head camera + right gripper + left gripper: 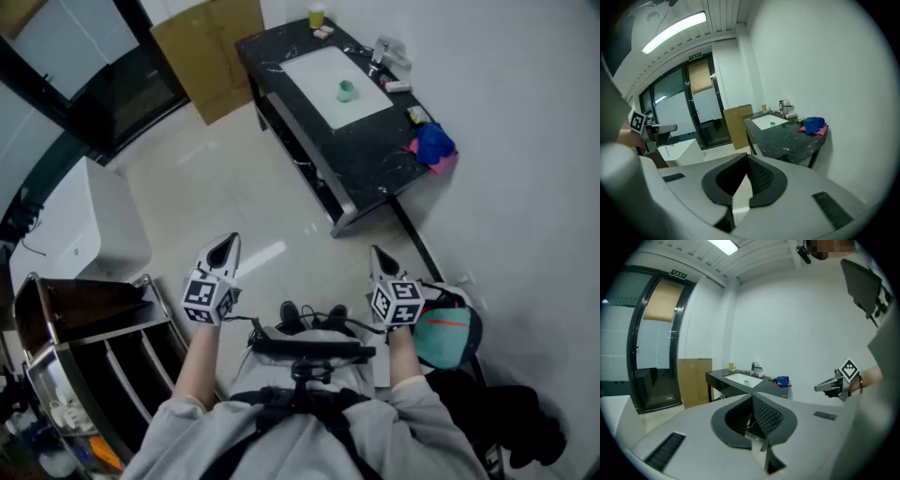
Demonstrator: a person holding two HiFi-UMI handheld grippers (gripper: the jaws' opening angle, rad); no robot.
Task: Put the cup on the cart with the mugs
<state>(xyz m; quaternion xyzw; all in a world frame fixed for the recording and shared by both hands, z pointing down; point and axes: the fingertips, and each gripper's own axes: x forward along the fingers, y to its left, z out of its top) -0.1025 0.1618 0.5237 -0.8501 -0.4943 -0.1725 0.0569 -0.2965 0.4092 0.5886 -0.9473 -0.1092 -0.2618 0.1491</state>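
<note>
- Pale floor tiles (211, 187) and white walls make up the room, with a black table (375, 161) against the right-hand wall and cardboard (211, 47) leaning beyond its far end.
- On the table lies a white mat (314, 67), and the cup (346, 90) stands near the middle of that mat, well away from the table's edges.
- It looks small, pale green and upright; at this range no handle or contents can be made out.
- At the table's near right corner sits a blue cloth (433, 143).
- Standing low at the person's left is the cart (94, 342), far from the table; whether mugs are on its shelves is unclear.
- Held out level over the floor, the left gripper (223, 251) has its jaws together on nothing.
- Beside it, the right gripper (379, 255) is likewise closed and empty.
- By my reading nothing is done yet: the approach, the pick-up and the carry to the cart are all left.
</note>
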